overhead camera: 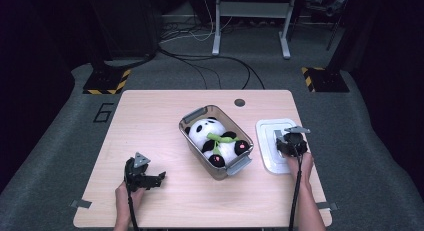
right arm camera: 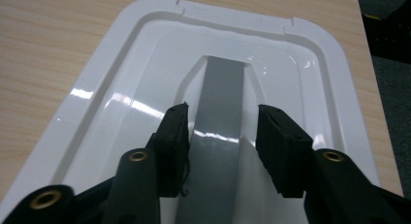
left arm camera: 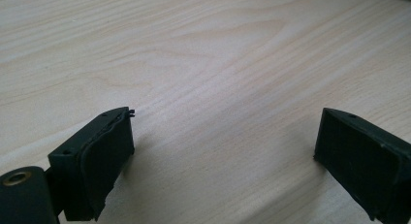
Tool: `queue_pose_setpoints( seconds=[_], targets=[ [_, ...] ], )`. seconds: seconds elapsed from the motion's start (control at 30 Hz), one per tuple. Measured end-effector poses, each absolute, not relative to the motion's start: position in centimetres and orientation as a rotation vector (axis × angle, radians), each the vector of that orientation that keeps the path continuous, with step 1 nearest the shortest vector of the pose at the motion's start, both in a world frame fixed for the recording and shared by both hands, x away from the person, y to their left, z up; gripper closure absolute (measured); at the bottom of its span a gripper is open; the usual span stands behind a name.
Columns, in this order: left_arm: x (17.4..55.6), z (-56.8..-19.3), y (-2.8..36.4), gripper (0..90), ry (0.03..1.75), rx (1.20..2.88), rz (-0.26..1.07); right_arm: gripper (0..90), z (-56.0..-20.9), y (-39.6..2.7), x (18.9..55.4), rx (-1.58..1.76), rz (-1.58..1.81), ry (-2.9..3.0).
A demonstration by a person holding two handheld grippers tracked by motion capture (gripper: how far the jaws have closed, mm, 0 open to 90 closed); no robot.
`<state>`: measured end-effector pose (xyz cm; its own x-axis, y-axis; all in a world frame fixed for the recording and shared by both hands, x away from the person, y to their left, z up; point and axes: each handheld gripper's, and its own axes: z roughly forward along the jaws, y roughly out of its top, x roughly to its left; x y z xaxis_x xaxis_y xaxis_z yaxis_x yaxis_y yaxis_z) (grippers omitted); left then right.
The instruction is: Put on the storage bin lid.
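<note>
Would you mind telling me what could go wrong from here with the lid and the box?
1. The right gripper straddles the lid's narrow grey handle; a slight grip might let the glossy lid tilt or slip.
2. The panda bulges above the box rim, so the lid may not seat.
3. The left gripper rests open, away from the box, which could slide.

Bare tabletop [overhead camera: 150,121] lies open from 7 through 12 o'clock of the clear bin [overhead camera: 192,141]. The bin, holding a plush panda [overhead camera: 212,138], blocks the centre. At its 3 o'clock the white lid [overhead camera: 267,141] lies just beside it, leaving a narrow gap between them.
</note>
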<state>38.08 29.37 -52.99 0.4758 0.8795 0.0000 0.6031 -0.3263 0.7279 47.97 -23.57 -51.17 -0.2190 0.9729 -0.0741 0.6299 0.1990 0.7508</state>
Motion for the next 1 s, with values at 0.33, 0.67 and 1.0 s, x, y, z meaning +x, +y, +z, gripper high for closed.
queue_pose_setpoints(
  seconds=[0.33, 0.67, 1.0],
  targets=[
    [38.1, -53.0, 29.4, 6.5, 1.223, 2.053, 0.528, 66.7, -50.6, -23.6, 48.6, 1.587, 0.798, 1.932],
    [38.1, -53.0, 29.4, 6.5, 1.223, 2.053, 0.528, 66.9, -50.1, -23.9, 48.2, 1.600, 0.842, 1.930],
    [38.1, -53.0, 29.4, 6.5, 1.222, 2.052, 0.529, 66.9, -48.3, -24.6, 47.4, 1.608, 0.885, 1.909]
  ],
)
